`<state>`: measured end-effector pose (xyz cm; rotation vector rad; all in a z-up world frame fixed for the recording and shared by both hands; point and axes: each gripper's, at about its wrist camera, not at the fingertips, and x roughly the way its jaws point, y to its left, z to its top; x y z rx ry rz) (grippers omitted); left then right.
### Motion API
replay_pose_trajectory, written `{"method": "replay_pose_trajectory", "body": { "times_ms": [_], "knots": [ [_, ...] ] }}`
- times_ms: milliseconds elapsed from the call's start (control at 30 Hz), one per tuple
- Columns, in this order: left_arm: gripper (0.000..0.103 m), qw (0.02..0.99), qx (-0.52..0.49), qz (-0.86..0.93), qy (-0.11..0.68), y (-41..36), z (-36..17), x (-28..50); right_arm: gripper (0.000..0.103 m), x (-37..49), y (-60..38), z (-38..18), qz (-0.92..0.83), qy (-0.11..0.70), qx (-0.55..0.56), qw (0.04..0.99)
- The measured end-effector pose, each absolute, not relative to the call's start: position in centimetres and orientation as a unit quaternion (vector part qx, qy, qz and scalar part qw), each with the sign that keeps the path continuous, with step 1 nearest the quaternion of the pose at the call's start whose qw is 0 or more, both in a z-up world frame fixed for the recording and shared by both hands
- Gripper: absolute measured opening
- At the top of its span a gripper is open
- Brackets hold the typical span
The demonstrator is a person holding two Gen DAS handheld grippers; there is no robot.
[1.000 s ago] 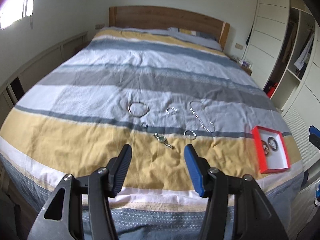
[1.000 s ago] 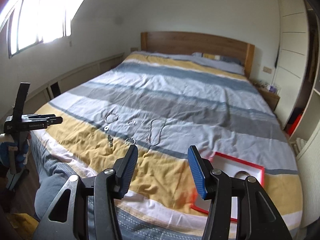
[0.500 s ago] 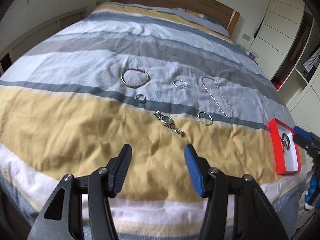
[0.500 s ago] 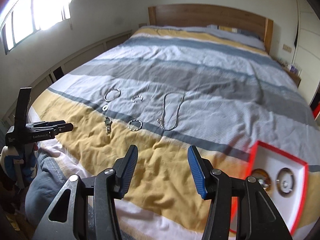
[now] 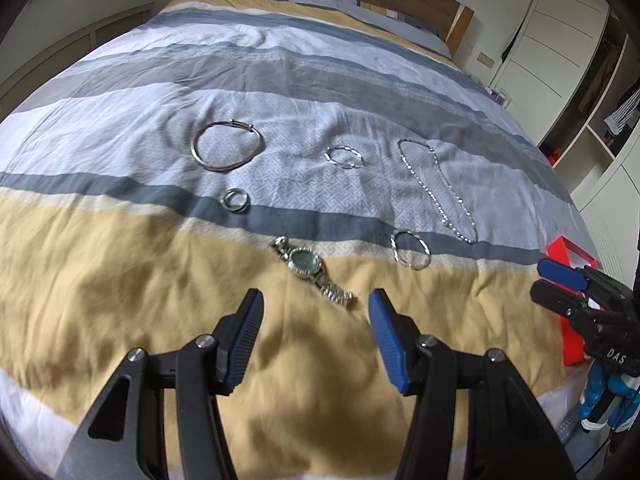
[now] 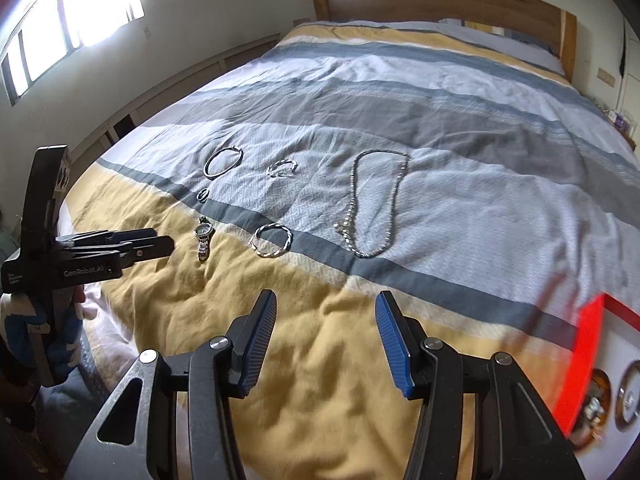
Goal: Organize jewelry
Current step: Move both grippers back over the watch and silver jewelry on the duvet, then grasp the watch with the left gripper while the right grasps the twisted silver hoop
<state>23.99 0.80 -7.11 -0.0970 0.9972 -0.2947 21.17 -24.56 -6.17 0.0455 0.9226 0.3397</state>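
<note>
Several silver pieces lie on the striped bedspread: a watch (image 5: 310,266), a large bangle (image 5: 227,145), a small ring (image 5: 236,200), two twisted hoops (image 5: 344,157) (image 5: 411,249) and a chain necklace (image 5: 438,190). My left gripper (image 5: 316,306) hovers open just short of the watch, nothing between its fingers. My right gripper (image 6: 326,308) is open over the yellow stripe, empty, with the necklace (image 6: 374,204) and a hoop (image 6: 272,240) ahead. A red-rimmed box (image 6: 588,360) at the lower right holds round items.
The bed (image 5: 280,60) fills both views, with a wooden headboard (image 6: 440,0) at the far end. White wardrobes (image 5: 560,32) stand to the right, a bright window (image 6: 72,12) to the left. The bed's near edge runs under both grippers.
Both grippers have come down and forward toward the bedspread, so the jewelry looks larger and nearer. The watch now lies just ahead of the left fingertips. Jaw openings are unchanged.
</note>
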Motion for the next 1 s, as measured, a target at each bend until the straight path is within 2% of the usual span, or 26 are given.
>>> {"method": "replay_pose_trajectory", "body": {
  "times_ms": [367, 433, 500, 600, 1000],
  "knots": [
    [0.051, 0.86, -0.04, -0.132, 0.491, 0.1, -10.5, 26.9, 0.051, 24.9, -21.9, -9.0, 0.202, 0.453, 0.026, 0.868],
    [0.048, 0.861, -0.046, -0.131, 0.489, 0.5, -10.9, 27.1, 0.051, 25.7, -21.1, -9.5, 0.212, 0.454, 0.025, 0.865],
    [0.038, 0.863, -0.054, -0.128, 0.485, 1.0, -11.1, 27.2, 0.051, 26.4, -20.3, -9.9, 0.218, 0.454, 0.023, 0.864],
    [0.03, 0.863, -0.08, -0.129, 0.481, 2.1, -11.6, 27.4, 0.051, 27.2, -19.5, -10.6, 0.226, 0.456, 0.022, 0.86],
    [0.029, 0.873, -0.091, -0.135, 0.459, 2.4, -12.3, 27.3, 0.053, 29.0, -17.1, -12.5, 0.235, 0.455, 0.023, 0.859]
  ]
}}
